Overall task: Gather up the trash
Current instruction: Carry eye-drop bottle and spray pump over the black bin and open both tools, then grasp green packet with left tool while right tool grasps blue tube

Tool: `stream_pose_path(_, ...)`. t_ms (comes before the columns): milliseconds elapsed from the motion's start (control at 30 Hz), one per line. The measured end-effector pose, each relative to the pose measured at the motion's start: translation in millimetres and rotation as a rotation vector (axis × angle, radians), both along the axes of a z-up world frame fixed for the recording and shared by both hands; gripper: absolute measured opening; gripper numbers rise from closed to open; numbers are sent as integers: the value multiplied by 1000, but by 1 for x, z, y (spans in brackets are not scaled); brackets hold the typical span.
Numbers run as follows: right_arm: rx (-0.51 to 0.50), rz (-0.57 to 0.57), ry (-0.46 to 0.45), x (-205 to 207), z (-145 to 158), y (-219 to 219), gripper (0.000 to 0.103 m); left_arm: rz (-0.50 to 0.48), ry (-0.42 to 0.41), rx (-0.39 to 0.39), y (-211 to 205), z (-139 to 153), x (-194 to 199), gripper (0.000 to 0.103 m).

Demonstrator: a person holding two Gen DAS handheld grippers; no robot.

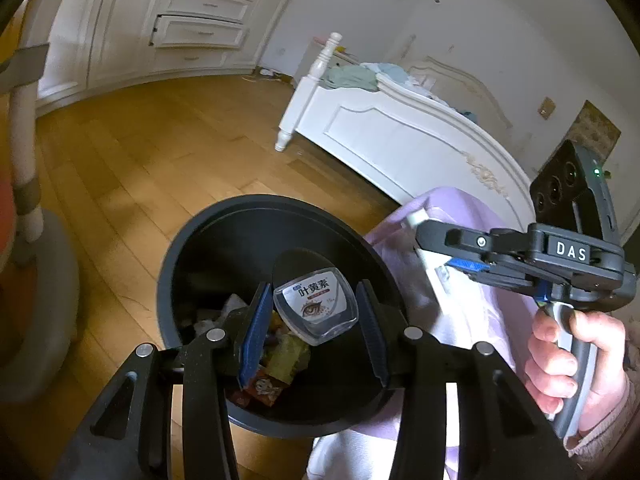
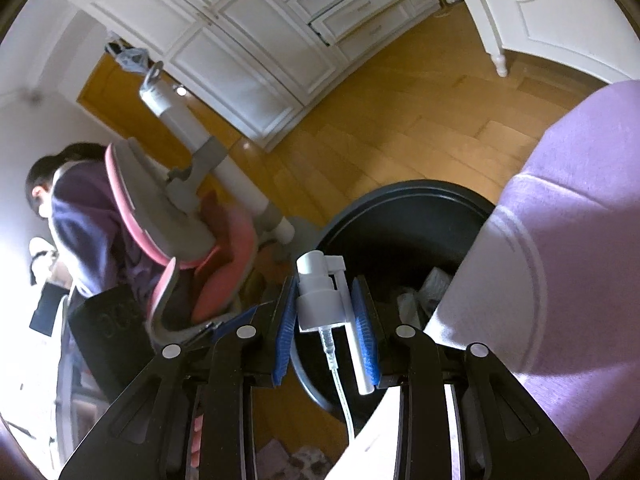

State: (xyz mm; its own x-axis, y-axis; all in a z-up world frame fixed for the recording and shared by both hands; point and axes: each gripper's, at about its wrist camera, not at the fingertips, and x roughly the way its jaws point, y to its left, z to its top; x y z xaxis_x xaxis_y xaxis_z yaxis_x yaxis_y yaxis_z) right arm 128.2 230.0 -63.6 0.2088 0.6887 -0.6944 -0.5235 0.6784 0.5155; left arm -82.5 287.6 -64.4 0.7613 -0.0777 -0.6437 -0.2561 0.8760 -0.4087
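Observation:
A black round bin [image 1: 192,232] stands on the wooden floor with wrappers [image 1: 286,354] and paper in it. My left gripper [image 1: 312,286] hangs over its mouth. Between its blue pads [image 1: 252,340] sits a small clear plastic box [image 1: 316,308] with a printed eye label, tilted, its sides against both pads. My right gripper [image 1: 420,232] comes in from the right, held by a hand [image 1: 572,360]. In the right wrist view this right gripper [image 2: 325,280] is shut on a white spray pump head [image 2: 320,300] with a thin clear tube, just at the bin [image 2: 400,190] rim.
A purple garment on a person [image 1: 460,280] [image 2: 580,200] presses against the bin's right side. A white bed [image 1: 400,136] stands behind. A pink chair [image 2: 224,240] with a seated person [image 2: 80,208] is left of the bin. White cupboards [image 2: 260,60] line the far wall.

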Motion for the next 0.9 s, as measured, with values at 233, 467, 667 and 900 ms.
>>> stream_pose_path(233,27,-22,-21,-2,9,-20,41,7,1,22,-3,8,-5,58)
stream_pose_path(467,67,-65,-73,-19,28,-67,41,-37,0,55,-28,22,0,69)
stream_pose_path(667,96,-170,-136,-38,45,-140,68,-150,-13,99,-76,41,23,80)
stream_pose_path(900,71,-368,-199,-61,55,-256,82,-366,-33,165,-165,63,70,90)
